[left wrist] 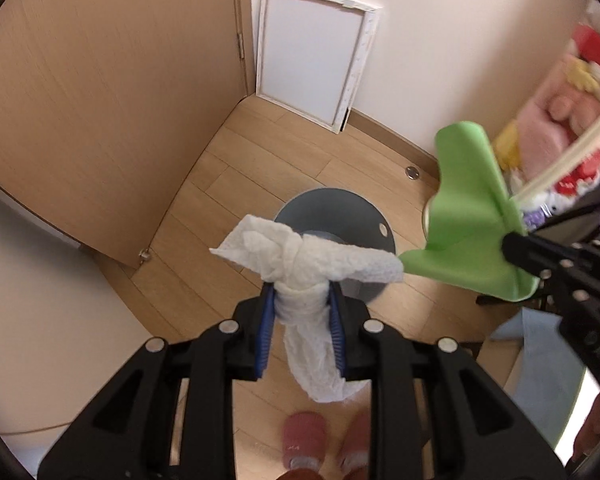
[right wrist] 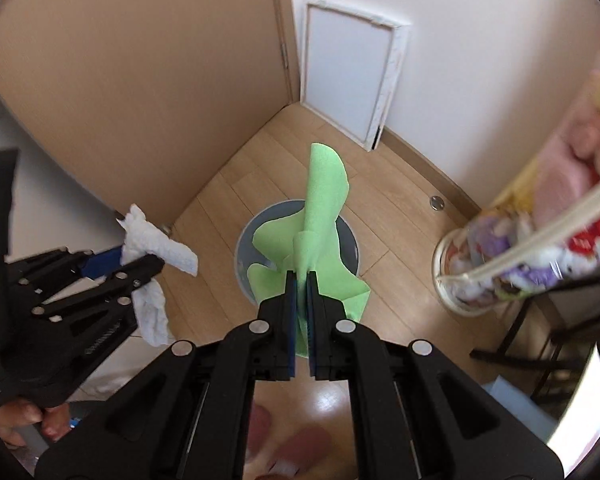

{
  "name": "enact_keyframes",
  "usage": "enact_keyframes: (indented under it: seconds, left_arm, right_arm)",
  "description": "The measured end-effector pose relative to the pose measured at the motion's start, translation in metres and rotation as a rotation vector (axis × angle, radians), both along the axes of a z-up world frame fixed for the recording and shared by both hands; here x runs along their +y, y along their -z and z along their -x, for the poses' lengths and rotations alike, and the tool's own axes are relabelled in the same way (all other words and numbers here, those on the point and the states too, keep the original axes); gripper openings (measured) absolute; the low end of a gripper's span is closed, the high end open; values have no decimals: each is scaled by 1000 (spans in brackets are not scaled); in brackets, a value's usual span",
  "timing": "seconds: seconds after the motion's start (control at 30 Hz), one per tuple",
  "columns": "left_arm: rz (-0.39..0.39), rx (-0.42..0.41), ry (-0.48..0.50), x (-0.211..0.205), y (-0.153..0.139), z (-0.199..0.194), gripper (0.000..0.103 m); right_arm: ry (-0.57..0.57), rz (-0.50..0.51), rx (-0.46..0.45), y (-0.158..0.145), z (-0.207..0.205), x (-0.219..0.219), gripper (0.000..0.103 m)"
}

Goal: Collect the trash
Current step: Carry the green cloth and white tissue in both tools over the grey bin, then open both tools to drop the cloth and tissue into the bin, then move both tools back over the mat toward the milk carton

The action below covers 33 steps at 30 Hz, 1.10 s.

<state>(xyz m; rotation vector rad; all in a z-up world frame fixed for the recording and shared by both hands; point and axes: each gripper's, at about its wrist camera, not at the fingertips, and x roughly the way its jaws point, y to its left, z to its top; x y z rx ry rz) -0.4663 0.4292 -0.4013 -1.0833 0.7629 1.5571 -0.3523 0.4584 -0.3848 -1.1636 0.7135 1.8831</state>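
Above a grey bin (left wrist: pixel 336 236), the left claw (left wrist: pixel 300 300) pinches a white tissue (left wrist: pixel 300 264) (jaws narrowly parted); the right claw (right wrist: pixel 301 280) clamps green paper (right wrist: pixel 320 208).

Light wood floor (left wrist: pixel 284 148): grey round bin (left wrist: pixel 336 216) mid-floor, white canvas (left wrist: pixel 312 60) standing at the wall edge, pink slippers (left wrist: pixel 304 444) nearby.

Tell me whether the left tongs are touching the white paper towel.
Touching. In the left wrist view, the left tongs have both blue pads pressed against the twisted middle of the white paper towel, which hangs above the grey bin.
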Motion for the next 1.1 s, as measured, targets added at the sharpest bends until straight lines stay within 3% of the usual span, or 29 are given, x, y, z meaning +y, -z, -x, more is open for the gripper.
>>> enact_keyframes:
  seconds: [0.2,0.47,0.5,0.53,0.57,0.6,0.67,0.87,1.1]
  left_arm:
    - [23,-40,-37,34,48,11,26]
    - [87,-24,-43,66,128,13,29]
    - [91,-27,-39,68,135,15,32]
    - [92,-32,-36,70,140,16,43]
    - [90,-32,-36,72,144,17,62]
    - [87,-16,-47,73,146,18,69]
    - [82,-6,-57,73,148,19,78]
    - [107,21,-66,68,138,21,78]
    - [96,57,14,56,93,6,78]
  right_arm:
    - [-76,53,-62,64,23,40,4]
    - [-183,136,-105,137,43,74,5]
    - [-190,139,-108,142,45,76,10]
    - [-199,143,-110,148,47,77,20]
    - [-207,144,-111,152,47,80,28]
    - [-209,135,-114,153,47,81,41]
    - [-209,118,-114,155,44,85,49]
    - [-195,116,-115,149,29,92,49]
    - [-90,91,-89,106,1,74,49]
